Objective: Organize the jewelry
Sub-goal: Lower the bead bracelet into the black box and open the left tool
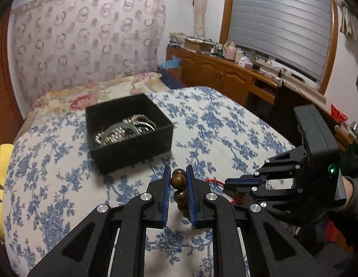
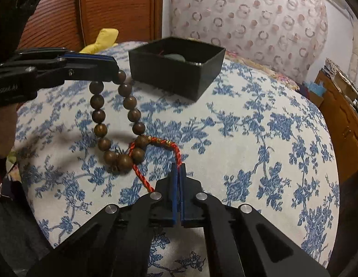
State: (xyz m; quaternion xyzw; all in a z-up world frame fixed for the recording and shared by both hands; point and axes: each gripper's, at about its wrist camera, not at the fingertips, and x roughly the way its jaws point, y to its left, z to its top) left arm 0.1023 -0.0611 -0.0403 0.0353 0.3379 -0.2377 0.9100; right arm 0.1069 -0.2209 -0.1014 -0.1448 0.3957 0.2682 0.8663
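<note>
A brown wooden bead bracelet (image 1: 178, 180) hangs from my left gripper (image 1: 178, 169), which is shut on its top beads. In the right wrist view the bracelet (image 2: 100, 129) droops as a loop from the left gripper (image 2: 115, 69), and its lowest beads touch the bedspread. A red twisted cord (image 2: 176, 152) with gold bits runs through the loop. My right gripper (image 2: 178, 165) is shut on that cord, just right of the beads. From the left wrist the right gripper (image 1: 227, 182) and red cord (image 1: 212, 180) show too. A black open box (image 1: 130, 154) holding silver and green jewelry (image 1: 125, 131) stands beyond.
Everything rests on a bed with a blue-flowered white cover (image 2: 248, 138). The black box (image 2: 169, 73) sits towards the headboard. A yellow cloth (image 2: 102, 41) lies at the bed's left edge. A wooden cabinet (image 1: 225, 73) with clutter stands under the window on the right.
</note>
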